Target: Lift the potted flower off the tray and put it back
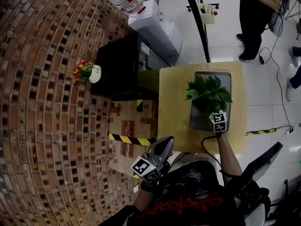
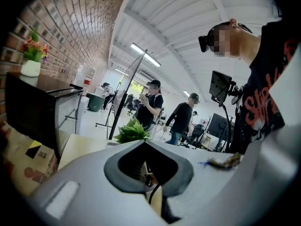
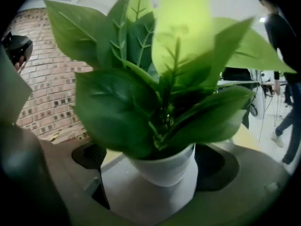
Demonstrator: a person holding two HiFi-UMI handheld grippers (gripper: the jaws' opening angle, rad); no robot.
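A potted plant with broad green leaves [image 1: 209, 94] stands over the grey tray [image 1: 225, 81] on the yellow table [image 1: 174, 102]. Its white pot [image 3: 162, 166] sits between the jaws of my right gripper [image 3: 157, 175], which is open. The right jaw lies against the pot, and a slit of table shows at the left jaw. In the head view only this gripper's marker cube [image 1: 218, 121] shows, below the leaves. My left gripper [image 1: 168, 144] hangs off the table's near left corner, shut and empty. Past its tips [image 2: 144, 142] the plant [image 2: 132, 132] shows.
A black cabinet [image 1: 122, 65] left of the table carries a small flower pot [image 1: 87, 72]. Behind it stands a water dispenser [image 1: 155, 27]; a cardboard box [image 1: 129, 121] with hazard tape sits on the floor. A brick wall fills the left. A person [image 1: 256, 18] stands beyond the table.
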